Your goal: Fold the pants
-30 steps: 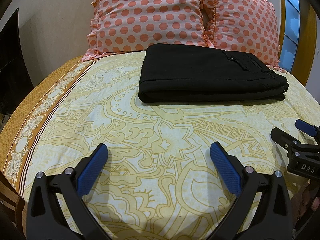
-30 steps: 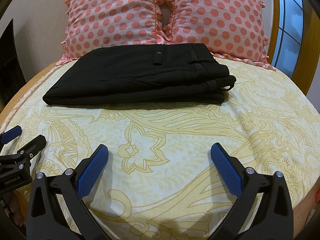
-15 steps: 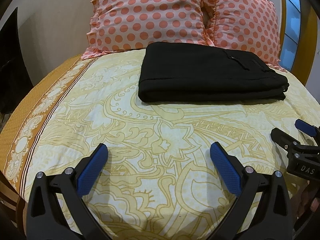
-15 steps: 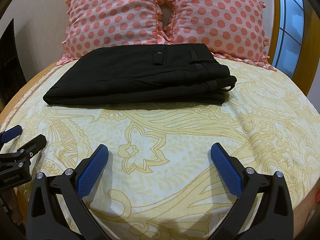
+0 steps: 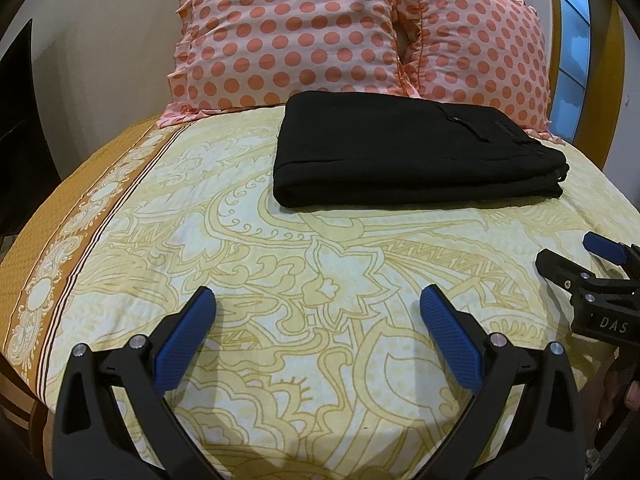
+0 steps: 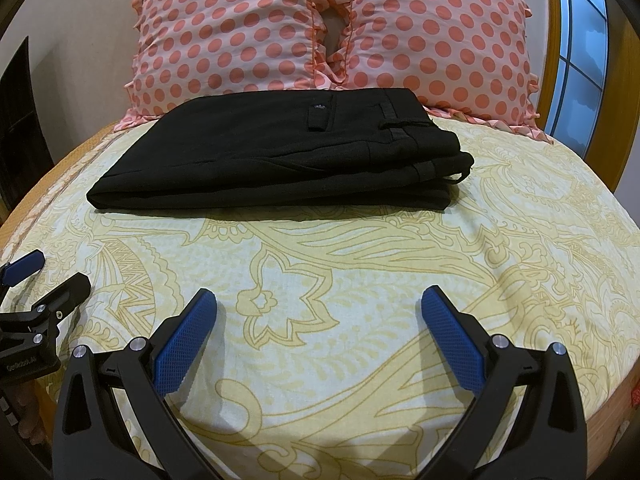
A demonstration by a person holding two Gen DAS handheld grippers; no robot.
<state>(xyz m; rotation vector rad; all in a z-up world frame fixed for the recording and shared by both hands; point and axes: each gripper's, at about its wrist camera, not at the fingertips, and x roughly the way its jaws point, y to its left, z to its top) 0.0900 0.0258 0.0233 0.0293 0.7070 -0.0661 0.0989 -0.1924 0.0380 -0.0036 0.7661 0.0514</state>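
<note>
Pants (image 6: 280,160), black, lay folded in a flat stack on the yellow patterned sheet (image 6: 360,280), just in front of two dotted pillows (image 6: 224,28). Their waistband end pointed right; a belt loop seemed to stick out there, though it was small. The left gripper (image 5: 318,300) hung over the near sheet, well apart from the pants, fingers spread and empty. The right gripper (image 6: 319,300) did likewise beside it.
</note>
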